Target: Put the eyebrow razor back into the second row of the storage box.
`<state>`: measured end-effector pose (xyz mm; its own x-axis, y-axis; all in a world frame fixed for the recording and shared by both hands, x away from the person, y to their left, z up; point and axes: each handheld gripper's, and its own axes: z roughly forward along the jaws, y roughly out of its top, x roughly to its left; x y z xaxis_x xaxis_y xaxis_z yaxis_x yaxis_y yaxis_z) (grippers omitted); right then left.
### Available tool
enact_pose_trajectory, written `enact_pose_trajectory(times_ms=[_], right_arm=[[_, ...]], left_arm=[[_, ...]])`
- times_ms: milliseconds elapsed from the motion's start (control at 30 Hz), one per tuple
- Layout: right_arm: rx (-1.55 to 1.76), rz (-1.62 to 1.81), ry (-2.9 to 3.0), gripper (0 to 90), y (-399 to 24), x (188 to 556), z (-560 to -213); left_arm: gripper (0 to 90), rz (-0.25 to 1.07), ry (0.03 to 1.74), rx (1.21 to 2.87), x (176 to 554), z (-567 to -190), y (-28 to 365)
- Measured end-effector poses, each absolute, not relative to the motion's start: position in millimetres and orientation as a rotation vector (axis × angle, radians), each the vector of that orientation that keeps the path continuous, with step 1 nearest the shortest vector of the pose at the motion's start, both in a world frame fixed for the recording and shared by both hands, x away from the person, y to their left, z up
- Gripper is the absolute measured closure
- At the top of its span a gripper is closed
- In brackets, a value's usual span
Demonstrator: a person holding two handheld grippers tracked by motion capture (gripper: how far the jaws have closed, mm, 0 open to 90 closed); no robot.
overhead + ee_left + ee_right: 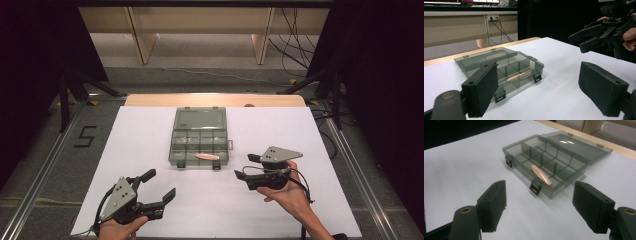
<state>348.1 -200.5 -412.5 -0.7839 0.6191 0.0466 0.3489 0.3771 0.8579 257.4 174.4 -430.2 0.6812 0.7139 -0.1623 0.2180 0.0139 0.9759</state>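
Looking down from the high view, I see the compartment box [200,136] lying open near the middle of the white table [150,210], its lid folded flat away from me. A slim copper-coloured stick [208,156] rests across the front row of compartments, toward the right. My left gripper [159,186] hangs near the front left of the table, jaws spread wide with nothing between them. My right gripper [248,166] is to the right of the box, pointing left toward it, jaws apart and empty, close to the box's front right corner but not touching it.

In the left gripper view, both of my black jaws stand wide with bare table between them. The box [501,67] is ahead on the left, well apart from the jaws, and the stick [518,75] lies on a partition near the front wall, between the two front latches. The right gripper [581,43] shows at the upper right, held above the table, open.

In the right gripper view, my jaws frame the box's [559,160] near corner, parted and gripping nothing. The stick [541,175] lies tilted on the dividers just behind a latch, not down inside a compartment.

My judgement: the box is opened and the stick sits at it; the stick remains to be seated or taken, and the lid is not yet closed.
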Motion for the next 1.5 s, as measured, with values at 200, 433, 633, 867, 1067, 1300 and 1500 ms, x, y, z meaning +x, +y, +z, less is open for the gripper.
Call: enact_pose_trajectory(times_ms=[200, 433, 633, 867, 1067, 1300, 1500], right_arm=[[0.859, 1.400, 2.338, 28.4, -203.3, 344.3, -413.0], [0.873, 1.404, 2.311, 27.9, -207.6, 339.5, -413.3], [0.894, 1.422, 2.301, 25.9, -209.9, 334.9, -415.3], [0.917, 1.452, 2.276, 20.3, -212.8, 329.9, -417.5], [0.931, 1.477, 2.251, 17.9, -213.9, 327.2, -420.2], [0.941, 1.456, 2.229, 17.1, -218.1, 323.4, -422.7], [0.942, 1.474, 2.214, 17.1, -220.0, 319.2, -423.9]], left_arm=[[16.0, 0.456, 0.794, 1.545, 257.5, -430.5, 174.1], [16.0, 0.454, 0.792, 1.544, 257.5, -430.6, 173.9], [16.0, 0.452, 0.792, 1.546, 257.4, -430.7, 173.7], [16.0, 0.452, 0.790, 1.549, 257.3, -430.8, 173.3], [16.0, 0.452, 0.791, 1.551, 257.3, -430.8, 173.2], [16.0, 0.451, 0.786, 1.551, 257.4, -431.2, 172.9], [16.0, 0.534, 0.775, 1.590, 258.4, -429.9, 176.9]])
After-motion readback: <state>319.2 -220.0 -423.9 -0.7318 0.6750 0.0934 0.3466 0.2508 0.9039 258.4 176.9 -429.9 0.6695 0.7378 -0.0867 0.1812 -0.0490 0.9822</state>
